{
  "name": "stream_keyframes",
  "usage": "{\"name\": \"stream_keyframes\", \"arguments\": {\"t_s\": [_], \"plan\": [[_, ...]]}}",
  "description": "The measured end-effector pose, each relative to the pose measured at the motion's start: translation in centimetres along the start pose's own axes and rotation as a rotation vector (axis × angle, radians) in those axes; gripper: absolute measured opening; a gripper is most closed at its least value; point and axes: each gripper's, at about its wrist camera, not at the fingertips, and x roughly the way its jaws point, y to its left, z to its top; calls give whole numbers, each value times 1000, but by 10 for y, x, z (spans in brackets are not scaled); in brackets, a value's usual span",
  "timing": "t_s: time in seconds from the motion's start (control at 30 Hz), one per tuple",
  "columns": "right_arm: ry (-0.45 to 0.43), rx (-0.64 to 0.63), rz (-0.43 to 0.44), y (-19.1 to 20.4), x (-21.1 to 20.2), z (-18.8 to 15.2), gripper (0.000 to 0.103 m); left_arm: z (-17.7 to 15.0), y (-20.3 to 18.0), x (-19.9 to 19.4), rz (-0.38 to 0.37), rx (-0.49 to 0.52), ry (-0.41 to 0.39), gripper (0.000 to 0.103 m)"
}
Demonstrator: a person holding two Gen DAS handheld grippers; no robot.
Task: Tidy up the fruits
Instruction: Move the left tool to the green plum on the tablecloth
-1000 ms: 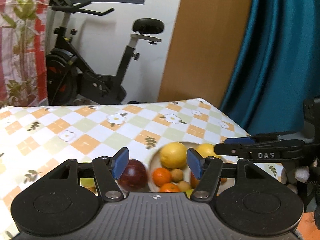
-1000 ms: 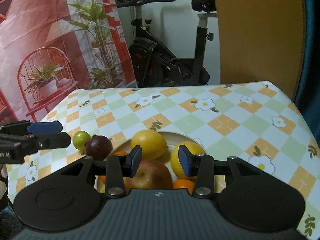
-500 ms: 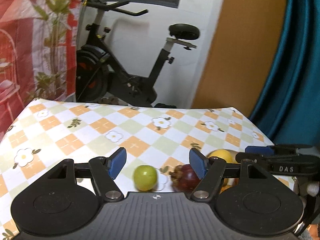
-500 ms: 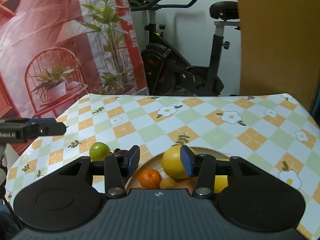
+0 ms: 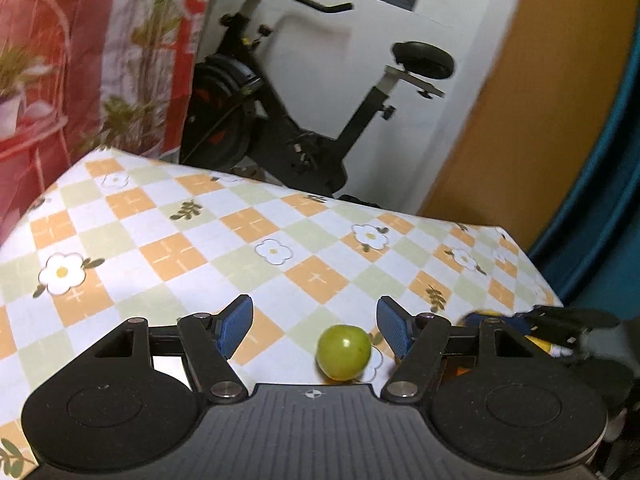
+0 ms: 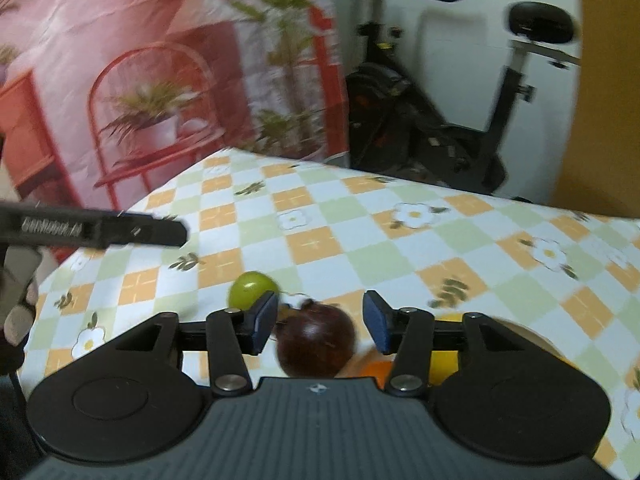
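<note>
**Two loose fruits, one gripper lined up on each**

An exercise bike (image 5: 304, 120) stands behind the table (image 5: 160, 240), whose checked cloth is bare apart from two fruits near the front edge and a plate (image 6: 532, 336) at the right with yellow and orange fruit on it.

The green fruit (image 5: 343, 352) lies on the cloth ahead of the left gripper (image 5: 316, 330), between its fingers but off centre, close to the right-hand pad and apparently not touching it. Those jaws stand apart with nothing gripped.

The dark fruit (image 6: 316, 340) sits just right of the green one, beside the plate, and falls squarely between the fingers of the right gripper (image 6: 320, 326). Those jaws are opening; the fruit is framed by the pads, with a gap visible on each side, so it is not gripped.

Each hand seems nearer its own fruit. Both fruits are round, so no axis matters. I judge the left gripper needs a small shift rightward to centre the green fruit before closing.
</note>
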Motion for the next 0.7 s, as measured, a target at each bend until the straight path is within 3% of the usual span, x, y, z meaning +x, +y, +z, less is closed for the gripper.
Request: {"name": "stream_keyframes", "arguments": {"t_s": [0.17,0.3,0.57,0.7], "plan": [[50,-160,31,31,38,8,52,1,10,7,-7,-39,17,70],[90,-216,56,46,63,10,54,-1,16,12,-14,-63,31,70],[198,-203,46,54,95,11,56,-5,22,18,-44,-70,67,70],[195,-193,44,58,97,11,59,-8,22,25,-62,-61,98,70]]}}
